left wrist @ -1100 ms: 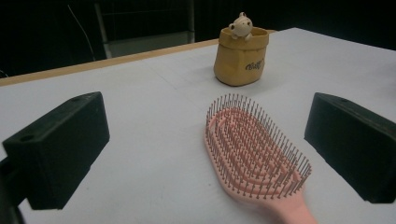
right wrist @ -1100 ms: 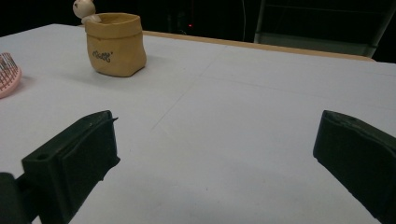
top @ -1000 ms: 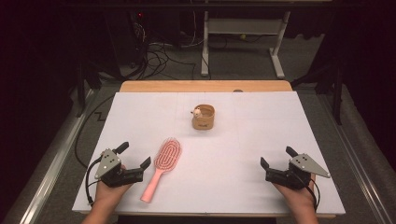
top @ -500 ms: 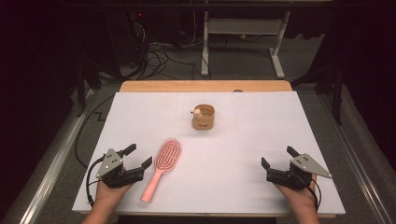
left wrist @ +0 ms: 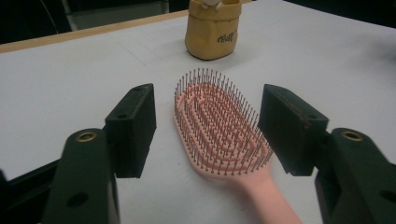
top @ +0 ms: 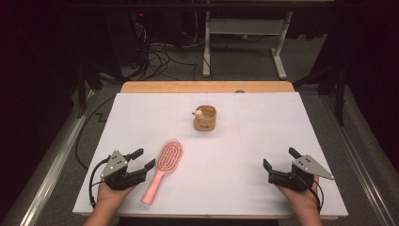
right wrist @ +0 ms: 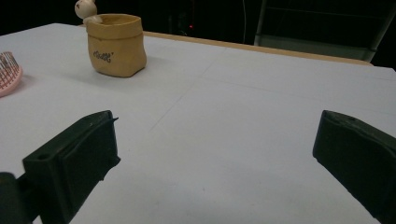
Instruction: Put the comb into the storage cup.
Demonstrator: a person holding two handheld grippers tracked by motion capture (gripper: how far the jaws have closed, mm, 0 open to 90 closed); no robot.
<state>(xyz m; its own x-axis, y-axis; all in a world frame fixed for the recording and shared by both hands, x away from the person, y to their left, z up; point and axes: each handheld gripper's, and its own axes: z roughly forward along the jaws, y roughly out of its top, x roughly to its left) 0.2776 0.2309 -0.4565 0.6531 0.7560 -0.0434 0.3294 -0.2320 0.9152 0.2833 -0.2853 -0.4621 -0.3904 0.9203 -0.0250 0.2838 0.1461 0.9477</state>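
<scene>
We see the pink hairbrush [top: 162, 169] lying bristles up on the white table [top: 235, 155], left of centre. Our left gripper [top: 143, 158] sits just beside it, jaws closing but unclenched, brush head ahead of them, untouched. Our right gripper [top: 281, 158] rests well apart, spread wide, empty.

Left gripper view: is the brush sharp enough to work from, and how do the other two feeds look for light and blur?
Left gripper view: the pink hairbrush bristles are crisp; the tan pot behind is slightly soft. Right gripper view: even light on the white table, near jaws blurred, pot fairly clear. High view: table brightly lit with no glare, surroundings dark, picture a little soft.
</scene>
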